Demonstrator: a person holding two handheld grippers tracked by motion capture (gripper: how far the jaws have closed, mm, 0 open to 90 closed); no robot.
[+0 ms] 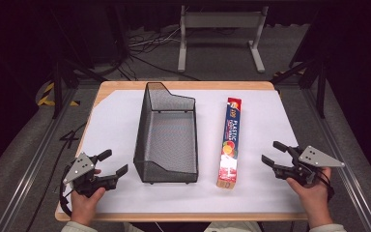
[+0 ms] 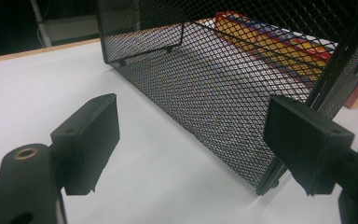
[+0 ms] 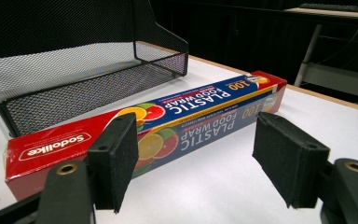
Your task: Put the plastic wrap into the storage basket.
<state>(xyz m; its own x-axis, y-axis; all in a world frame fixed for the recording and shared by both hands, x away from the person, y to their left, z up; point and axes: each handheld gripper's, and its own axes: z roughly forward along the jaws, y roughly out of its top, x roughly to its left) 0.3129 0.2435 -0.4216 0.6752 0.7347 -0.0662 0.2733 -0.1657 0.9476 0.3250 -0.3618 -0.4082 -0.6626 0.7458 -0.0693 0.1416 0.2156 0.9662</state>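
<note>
We read this as the approach step: nothing is gripped yet, and the work in hand looks like getting the plastic food wrap box (image 1: 229,144) off the table (image 1: 270,193) and, by our judgement, into the black mesh basket (image 1: 166,166) just beside it. The box lies flat on the white sheet, long axis running away from us, close to the basket's right wall but apart from it. Our right hand-held gripper (image 1: 274,153) hovers near the box's near end, to its right, jaws spread wide with nothing between them; in the right gripper view the box (image 3: 168,126) lies obliquely ahead of the open jaws, its red end nearest, well short of the pads. Our left hand-held gripper (image 1: 112,162) sits left of the basket's near corner, jaws likewise wide and empty; its own view looks along the basket's mesh side (image 2: 214,88). Next move, as we judge it: bring the right hand-held gripper leftward over the box and straddle its narrow width near the middle so it lifts level, then close. Risk: an end grip lets the long box droop.
</note>
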